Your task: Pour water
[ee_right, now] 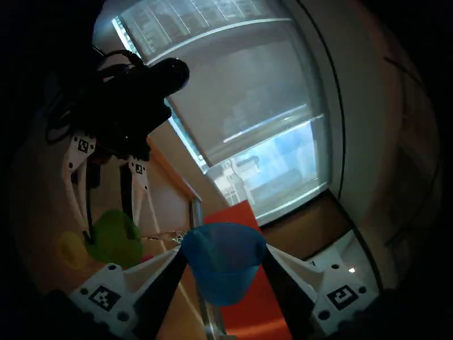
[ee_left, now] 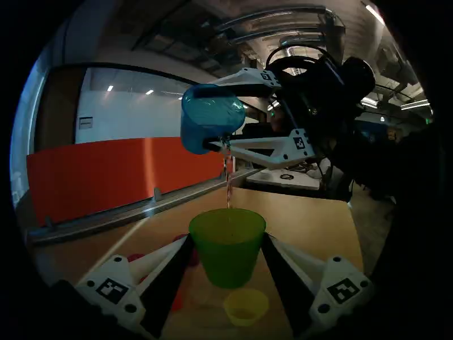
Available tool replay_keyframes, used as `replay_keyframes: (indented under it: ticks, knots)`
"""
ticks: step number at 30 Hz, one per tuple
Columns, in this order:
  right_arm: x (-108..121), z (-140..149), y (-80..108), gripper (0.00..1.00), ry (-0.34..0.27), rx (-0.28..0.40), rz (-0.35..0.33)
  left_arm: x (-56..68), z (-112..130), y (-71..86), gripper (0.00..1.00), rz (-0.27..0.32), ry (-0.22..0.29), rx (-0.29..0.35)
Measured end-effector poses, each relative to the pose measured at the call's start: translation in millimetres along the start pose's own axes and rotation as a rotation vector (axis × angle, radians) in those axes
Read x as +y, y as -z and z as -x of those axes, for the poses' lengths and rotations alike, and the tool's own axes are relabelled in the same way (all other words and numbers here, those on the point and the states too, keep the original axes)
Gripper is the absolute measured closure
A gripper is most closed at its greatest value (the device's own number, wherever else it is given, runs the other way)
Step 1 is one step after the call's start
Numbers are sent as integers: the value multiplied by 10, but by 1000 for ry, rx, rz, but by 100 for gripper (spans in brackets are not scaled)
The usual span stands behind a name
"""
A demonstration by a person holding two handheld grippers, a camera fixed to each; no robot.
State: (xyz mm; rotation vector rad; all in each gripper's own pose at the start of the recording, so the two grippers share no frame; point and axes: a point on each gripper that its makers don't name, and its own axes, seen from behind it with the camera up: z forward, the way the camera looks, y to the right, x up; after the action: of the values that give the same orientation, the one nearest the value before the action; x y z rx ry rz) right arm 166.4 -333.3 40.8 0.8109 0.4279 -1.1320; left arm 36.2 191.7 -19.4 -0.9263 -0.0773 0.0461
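Translucent blue cup (ee_left: pixel 208 118), tipped well over, high above the wooden table (ee_left: pixel 308 218). Thin stream of water (ee_left: pixel 228 184) from its lip straight down into a translucent green cup (ee_left: pixel 227 252), upright and directly below. Blue cup pinched between both white fingers of the right gripper (ee_left: pixel 206 120); green cup clamped the same way, side to side, by the left gripper (ee_left: pixel 227 241).

Beneath the green cup, on the tabletop, a small yellow cup (ee_left: pixel 246 306), upright. Just left of it, something red (ee_left: pixel 180 294), half hidden behind a finger, kind unclear. Farther back, an orange panel (ee_left: pixel 113 170) along the table's far edge, with glass above.

Right gripper reaching in from the upper right, fingers roughly level, dark body and cables behind. Right gripper view heavily rolled: blue cup close up, green cup beyond at lower left, bright window (ee_right: pixel 243 113) with a blind behind.
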Motion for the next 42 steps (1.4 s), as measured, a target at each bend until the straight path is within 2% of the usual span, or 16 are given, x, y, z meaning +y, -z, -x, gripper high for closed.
replay_keyframes:
  ticks: [30,42]
  knots:
    - [120,-16,1,9,114,-5,30,31,-12,-3,15,8,-14,0]
    - [145,-11,10,9,142,-8,39,39,-25,-4,15,10,-19,1]
